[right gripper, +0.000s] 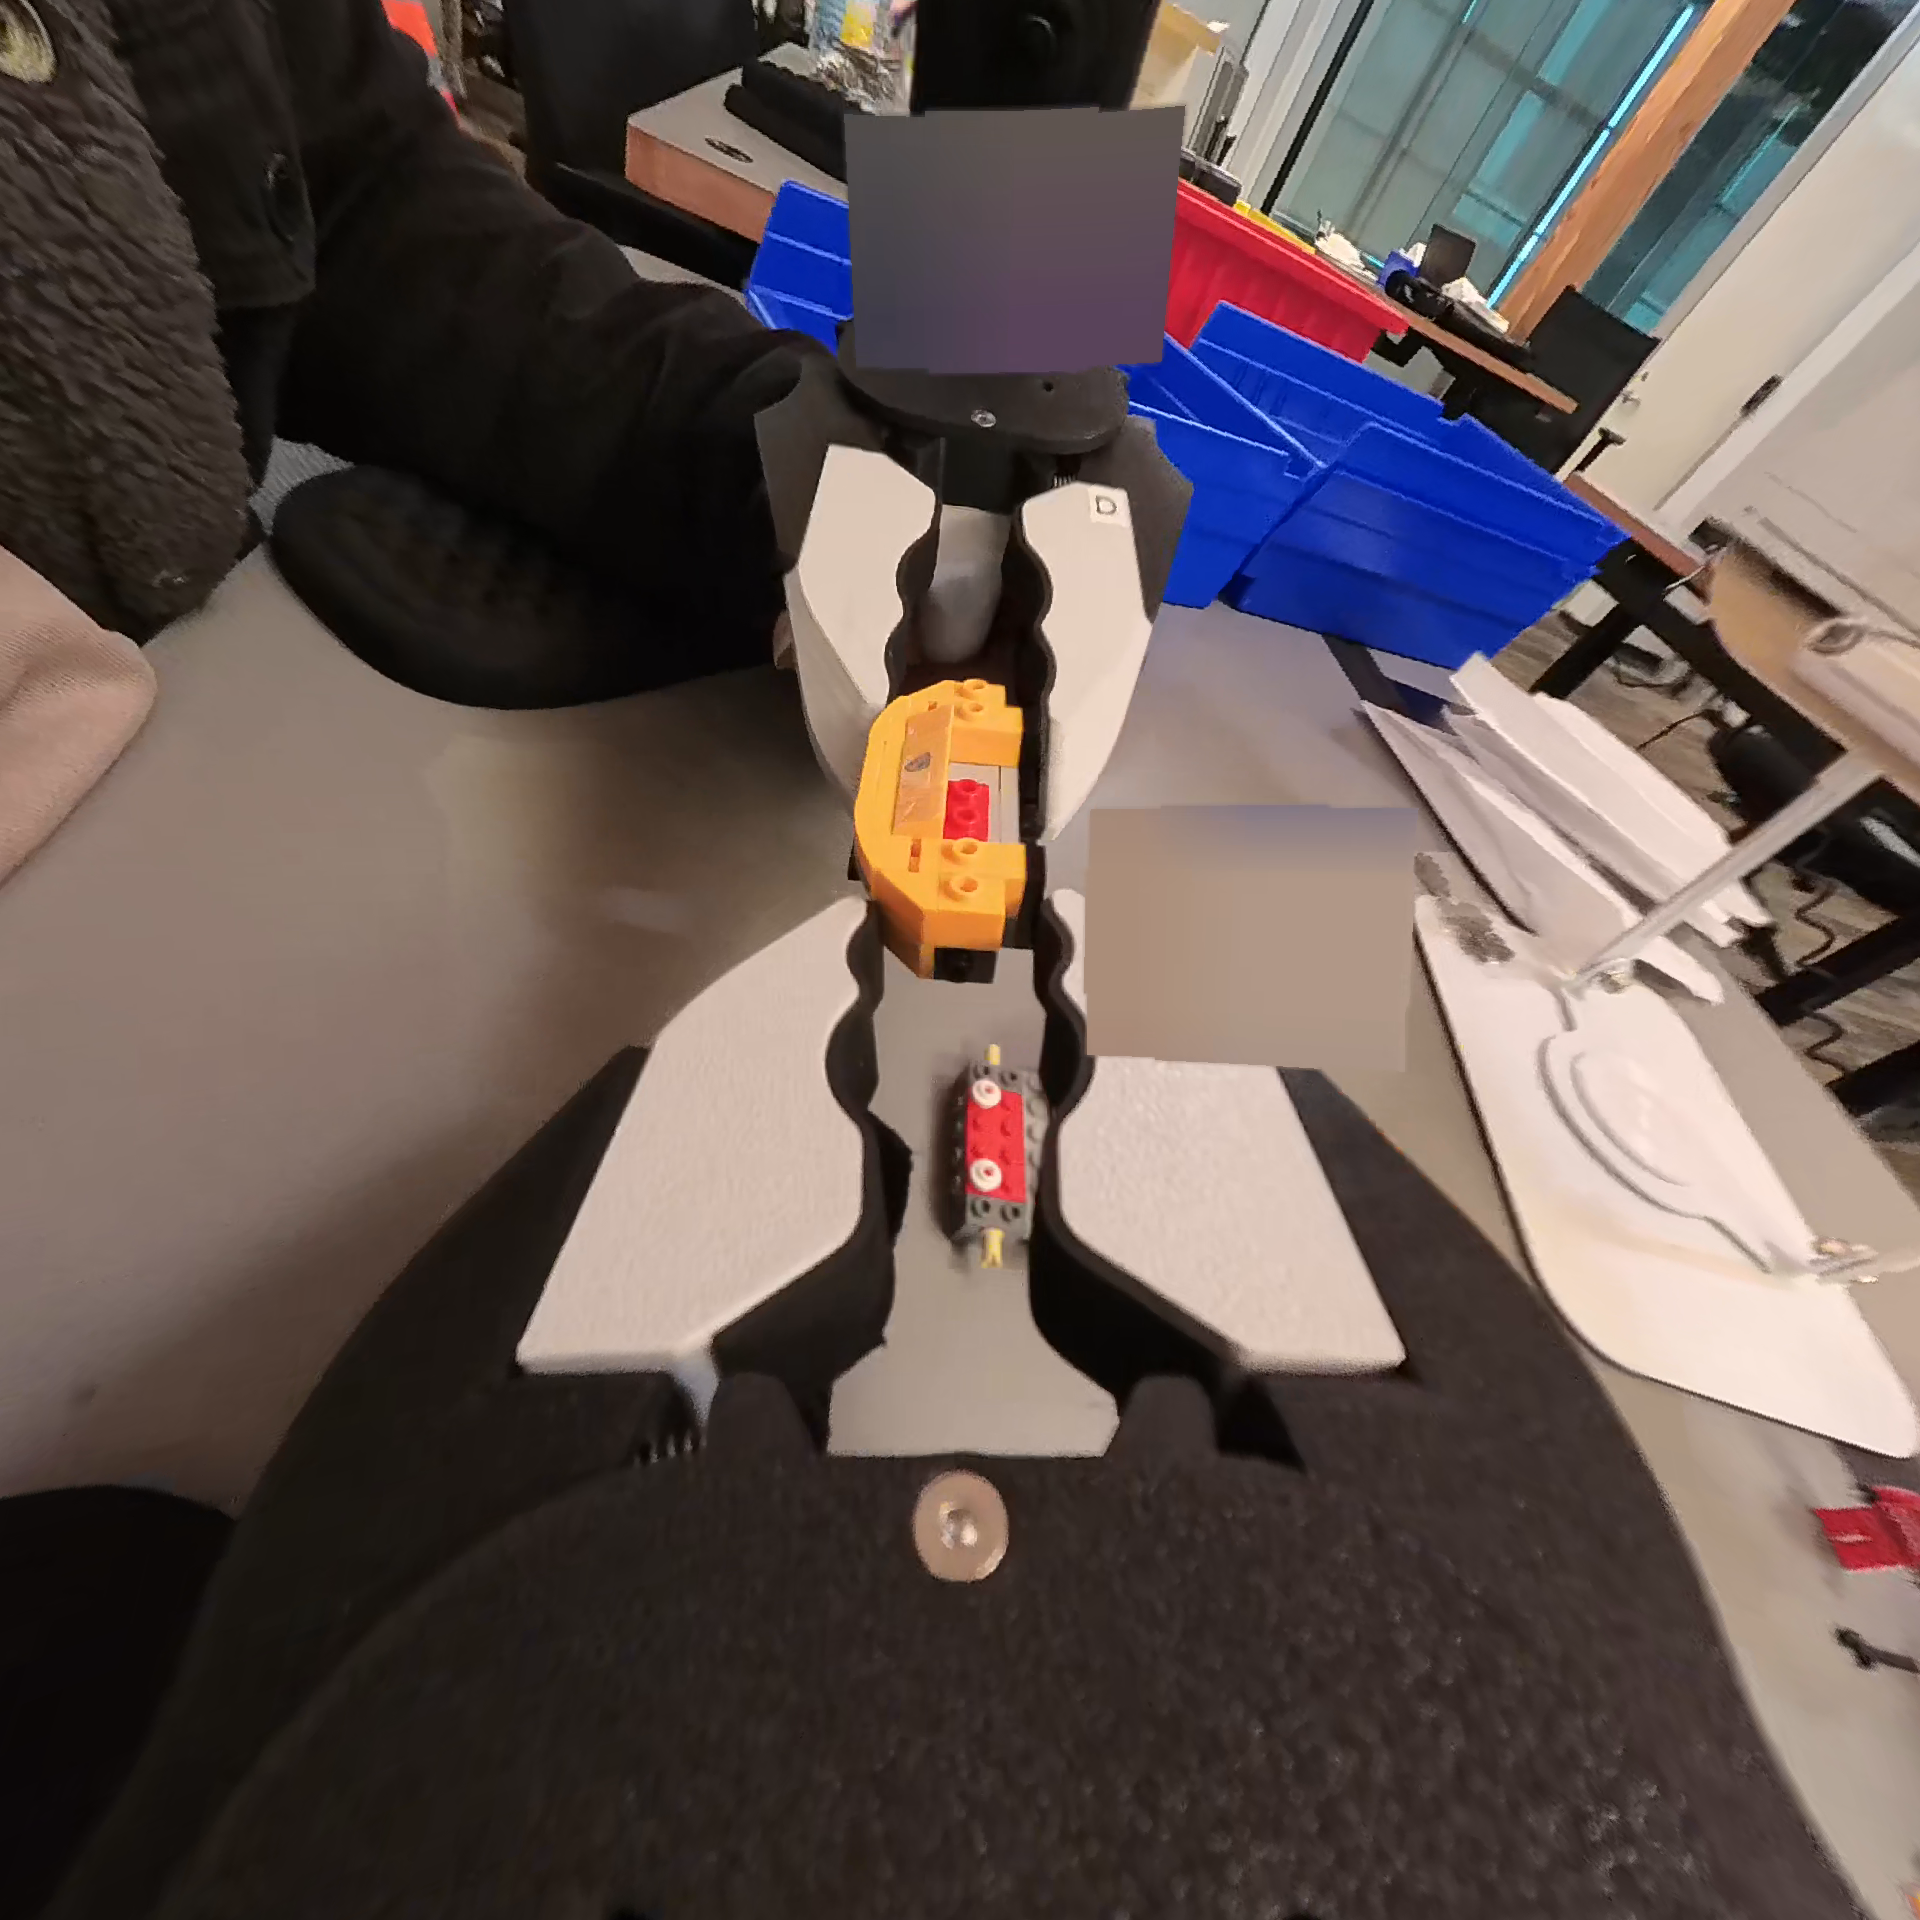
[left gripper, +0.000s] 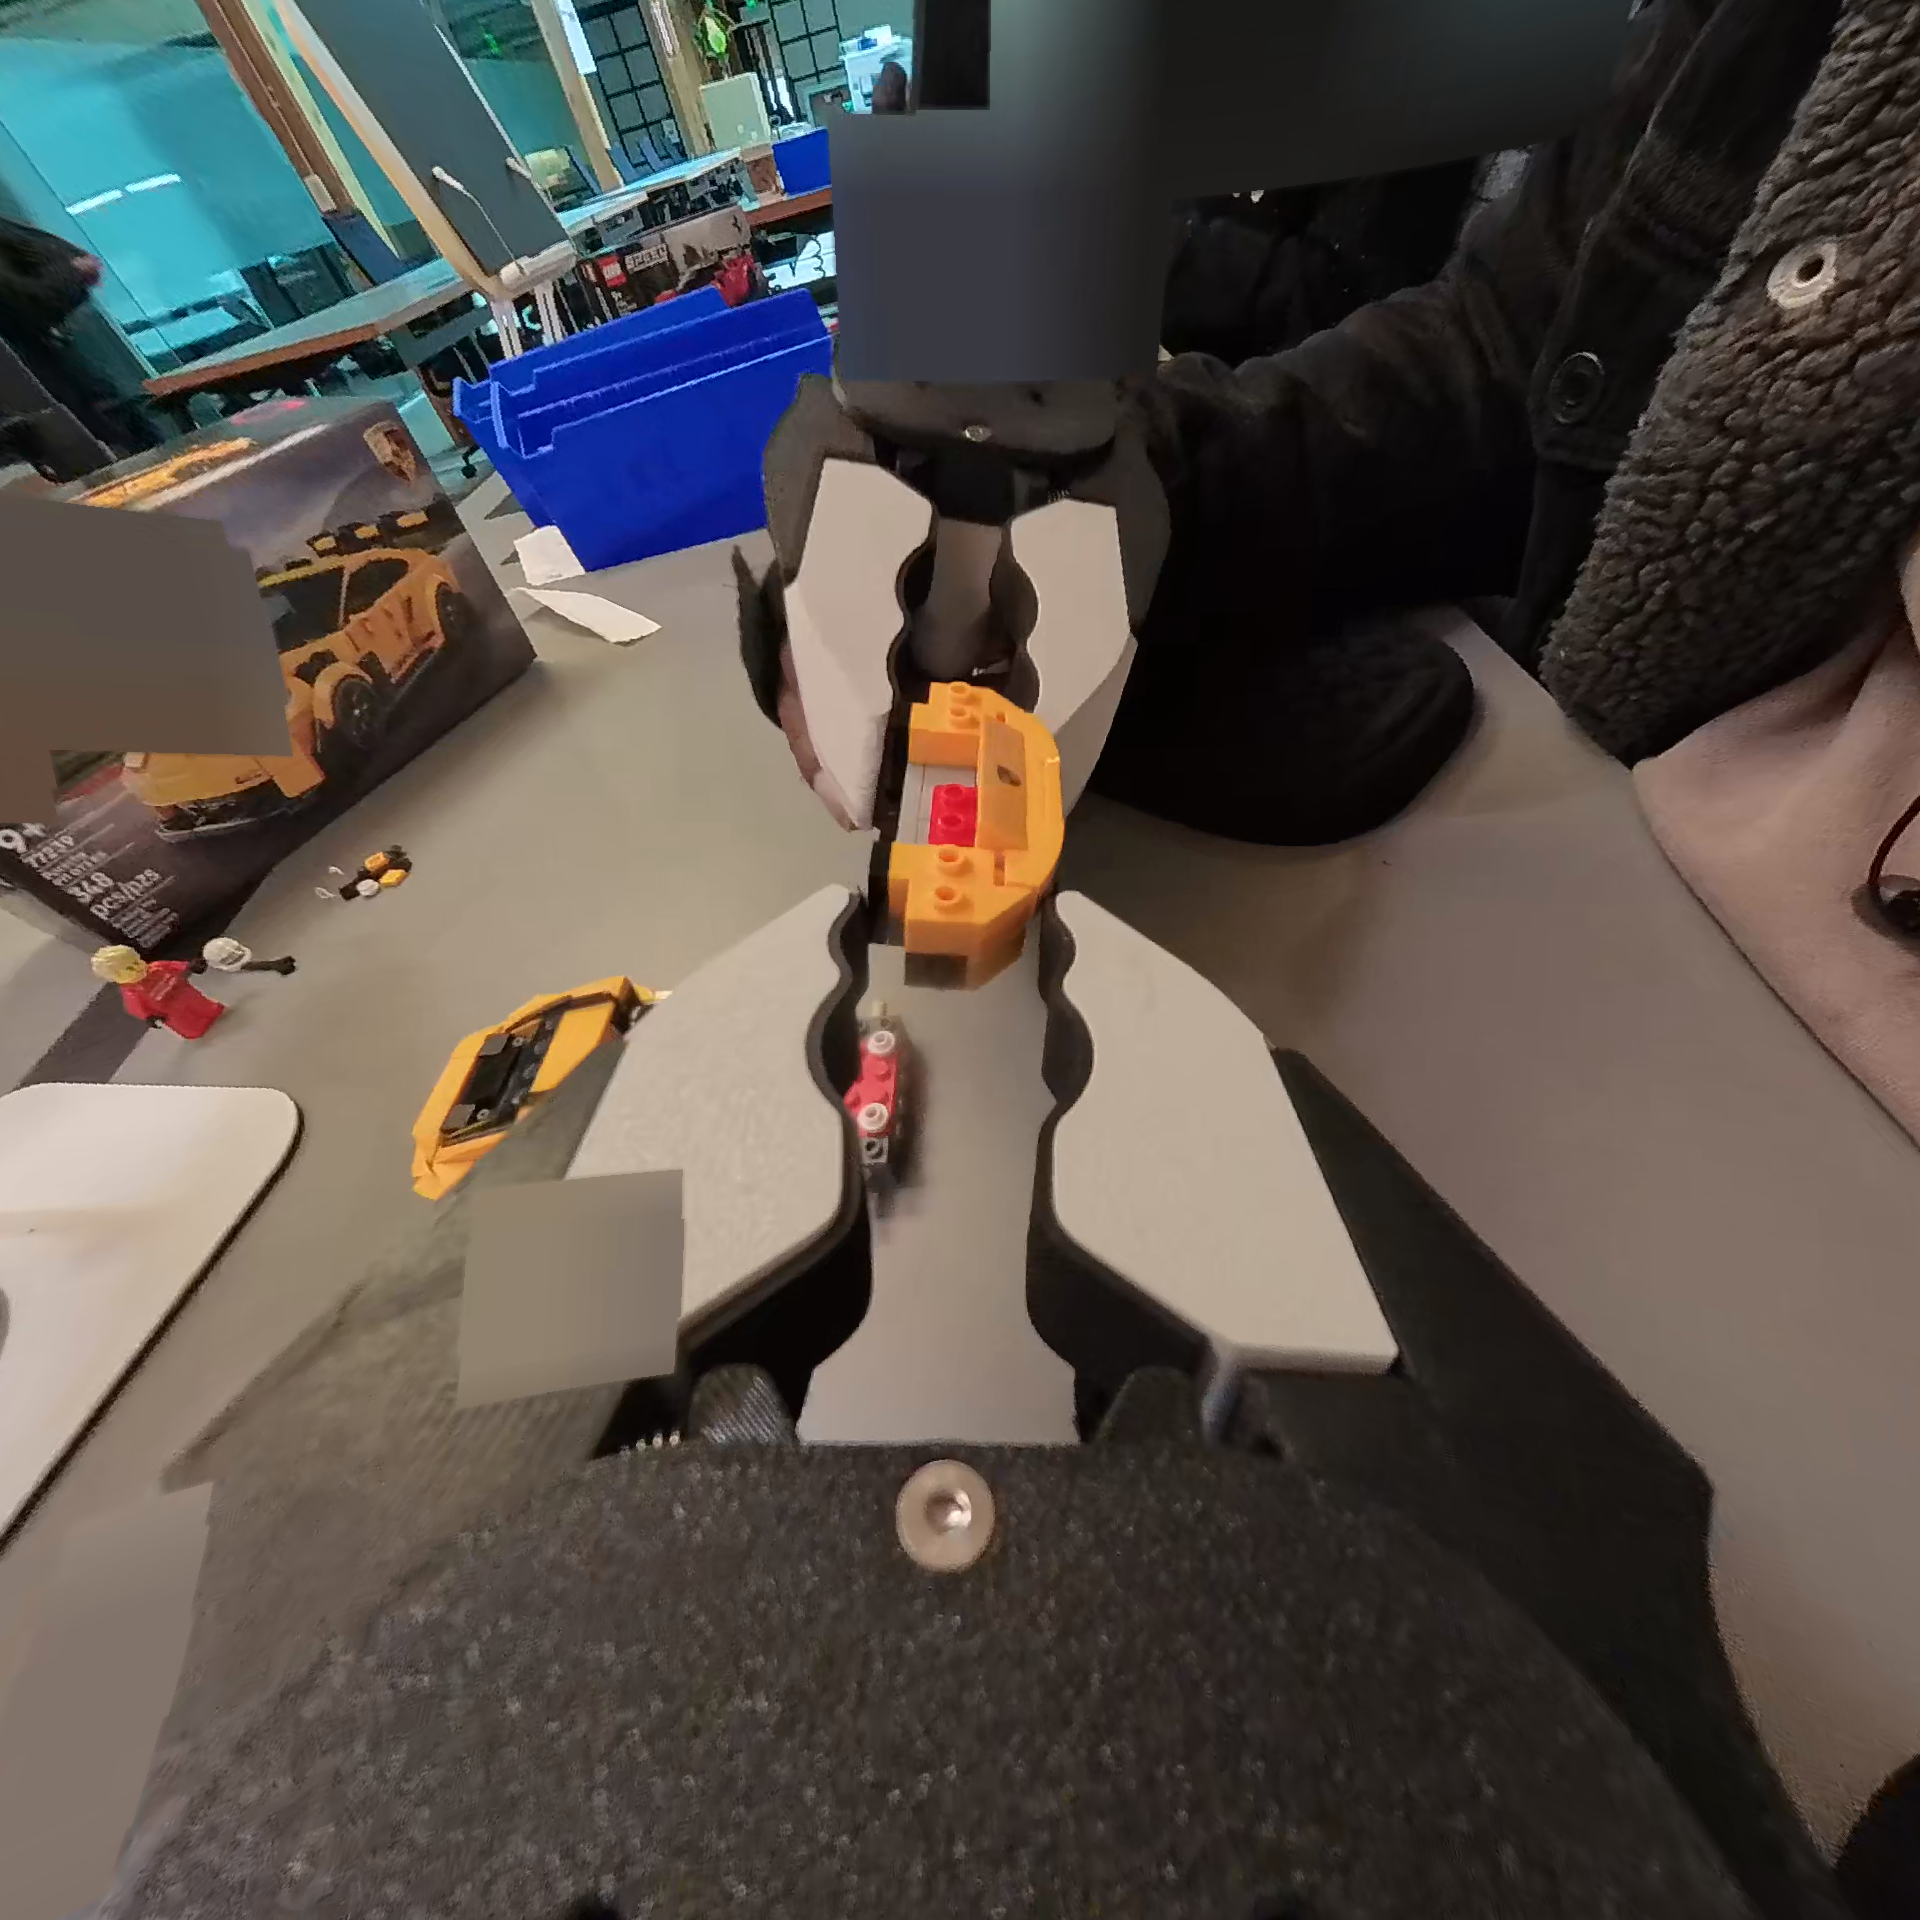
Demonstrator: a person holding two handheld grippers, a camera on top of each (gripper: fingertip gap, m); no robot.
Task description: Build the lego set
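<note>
An orange Lego assembly (left gripper: 1023, 821) with a red brick and grey plates in its middle hangs above the grey table (left gripper: 623, 779). My left gripper (left gripper: 951, 906) is shut on its near end. My right gripper (left gripper: 971, 805) faces it from the far side and is shut on the other end. The right wrist view shows the same hold mirrored: the right gripper (right gripper: 956, 914), the assembly (right gripper: 894, 821) and the left gripper (right gripper: 951, 810). A small red and grey axle piece (left gripper: 878, 1091) (right gripper: 992, 1153) lies on the table below, between the fingers.
On the left lie an orange car body part (left gripper: 509, 1070), a red minifigure (left gripper: 166, 997), small loose pieces (left gripper: 374, 873), the set's box (left gripper: 343, 644) and a white mat (left gripper: 104, 1195). Blue bins (right gripper: 1351, 499) stand behind. Paper sheets (right gripper: 1558, 779) and a white mat (right gripper: 1662, 1195) lie on the right. My left and right fingertips are right by each other. The red minifigure (left gripper: 166, 997) sits 30 centimeters or so from the ends of my right fingers.
</note>
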